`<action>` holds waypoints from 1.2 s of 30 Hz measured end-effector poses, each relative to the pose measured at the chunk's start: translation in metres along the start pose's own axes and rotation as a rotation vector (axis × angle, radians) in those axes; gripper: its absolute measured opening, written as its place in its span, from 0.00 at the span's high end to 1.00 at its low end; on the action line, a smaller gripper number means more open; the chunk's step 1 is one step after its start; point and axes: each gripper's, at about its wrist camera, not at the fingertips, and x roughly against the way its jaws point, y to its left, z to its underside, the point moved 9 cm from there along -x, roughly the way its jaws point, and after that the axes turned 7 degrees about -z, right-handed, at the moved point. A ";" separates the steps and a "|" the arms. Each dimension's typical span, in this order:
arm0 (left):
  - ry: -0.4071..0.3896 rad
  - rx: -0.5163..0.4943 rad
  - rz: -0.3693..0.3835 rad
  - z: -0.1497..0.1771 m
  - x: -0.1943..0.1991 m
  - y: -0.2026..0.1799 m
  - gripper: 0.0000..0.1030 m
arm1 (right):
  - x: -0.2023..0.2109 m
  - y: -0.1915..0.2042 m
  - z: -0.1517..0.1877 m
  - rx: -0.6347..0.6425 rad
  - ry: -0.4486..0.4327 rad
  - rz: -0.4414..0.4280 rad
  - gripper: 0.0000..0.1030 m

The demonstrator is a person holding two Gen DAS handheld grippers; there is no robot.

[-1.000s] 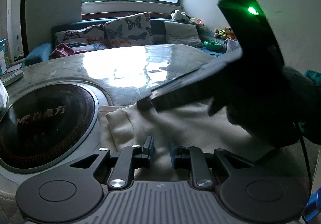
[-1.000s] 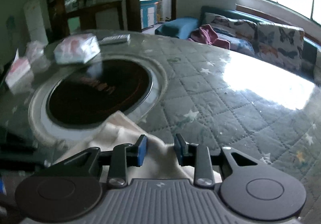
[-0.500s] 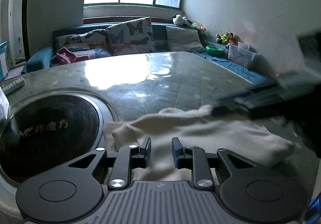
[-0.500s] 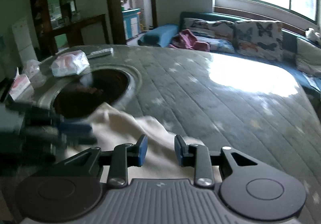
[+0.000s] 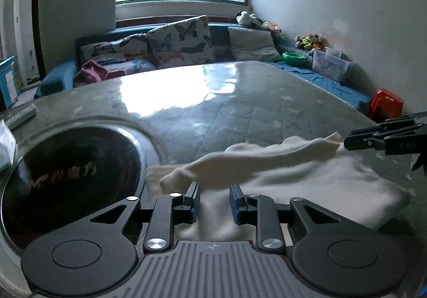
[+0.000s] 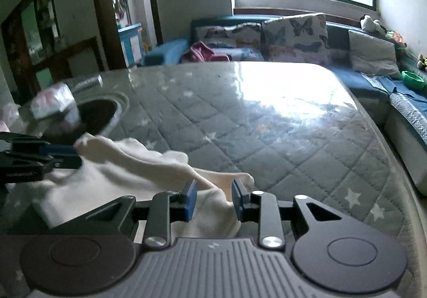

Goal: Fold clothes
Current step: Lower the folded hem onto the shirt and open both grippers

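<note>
I find the cream garment [image 5: 307, 177] lying on the near part of the quilted grey table cover [image 5: 267, 111], just right of the round black cooktop inset [image 5: 66, 177] and reaching toward the right edge of the table. It is partly doubled: a flat lower layer rests on the cover, and an upper fold is lifted off it and stretched as a ridge between my two tools.

The left gripper [image 5: 214, 200] sits at the left end of that ridge. Its jaws stand a narrow way apart with cloth bunched between them. In its own view the blue pads [image 5: 236, 197] show a sliver of gap at the fabric, so I judge it is pinching the fold, though I cannot confirm firm contact.

The right gripper [image 6: 214, 199] is at the right end, jaws likewise narrowly parted, with a drawn-up corner of the garment rising between them. From the left wrist view its tip [image 5: 352, 141] meets the lifted edge. I read this as a hold on the cloth.

Step in hand, in my judgement: a fold is under way, the raised layer spread taut between both tools before being laid over.

The next move calls for carrying both ends together at matched height, keeping the ridge straight, lowering it onto the flat layer with edges aligned, and only then releasing.
</note>
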 end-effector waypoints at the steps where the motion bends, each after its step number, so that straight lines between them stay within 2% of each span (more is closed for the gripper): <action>1: -0.003 -0.002 0.009 -0.003 -0.001 -0.004 0.74 | 0.002 0.002 0.000 0.006 -0.005 -0.009 0.73; 5: -0.006 -0.028 0.042 -0.014 -0.011 -0.022 0.74 | 0.001 0.013 0.005 0.031 0.008 -0.048 0.73; 11: 0.024 -0.042 0.031 -0.018 -0.035 -0.031 0.74 | -0.015 -0.003 0.007 -0.010 0.037 -0.018 0.74; 19: -0.018 -0.079 0.087 -0.007 -0.003 -0.049 0.74 | 0.017 0.012 0.005 0.076 0.010 -0.030 0.74; 23: -0.038 -0.108 0.136 0.004 0.015 -0.068 0.74 | 0.032 0.045 0.020 0.168 0.015 -0.060 0.75; 27: -0.045 -0.130 0.175 0.015 0.025 -0.083 0.74 | 0.039 0.071 0.035 0.202 0.028 -0.119 0.78; 31: -0.024 -0.141 0.176 0.027 0.020 -0.089 0.74 | 0.035 0.072 0.054 0.202 0.060 -0.119 0.79; 36: -0.040 -0.129 0.163 0.026 0.024 -0.091 0.74 | 0.043 0.068 0.055 0.171 0.039 -0.124 0.79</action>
